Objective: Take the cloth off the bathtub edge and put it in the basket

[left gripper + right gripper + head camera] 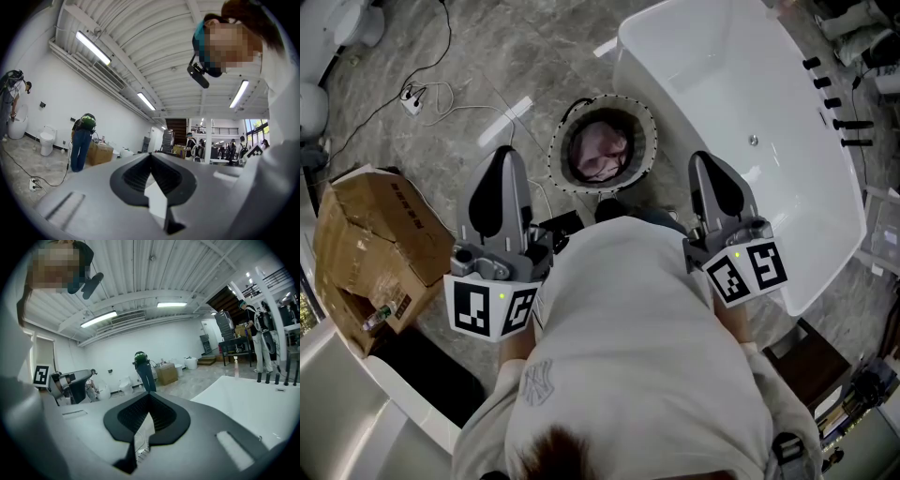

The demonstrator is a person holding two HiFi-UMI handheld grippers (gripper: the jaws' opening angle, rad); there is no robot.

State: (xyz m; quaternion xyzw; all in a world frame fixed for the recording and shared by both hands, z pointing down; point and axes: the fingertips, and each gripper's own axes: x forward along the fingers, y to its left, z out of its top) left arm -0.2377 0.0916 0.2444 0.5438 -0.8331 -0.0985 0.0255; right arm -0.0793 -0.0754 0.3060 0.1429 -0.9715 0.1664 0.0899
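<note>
Left gripper [505, 156] and right gripper [706, 161] are both closed tight, empty. Pink cloth [602, 150] lies in the basket [554, 155] at twelve o'clock, bathtub [778, 178] at two.

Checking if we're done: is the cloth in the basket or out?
In: the pinkish cloth lies bunched inside the round basket beside the bathtub.

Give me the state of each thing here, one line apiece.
Left tool, shut, empty.
Right tool, shut, empty.
Cloth, crumpled inside the basket.
Basket, upright on the floor.
Bathtub, empty.
Cardboard box, open.
</note>
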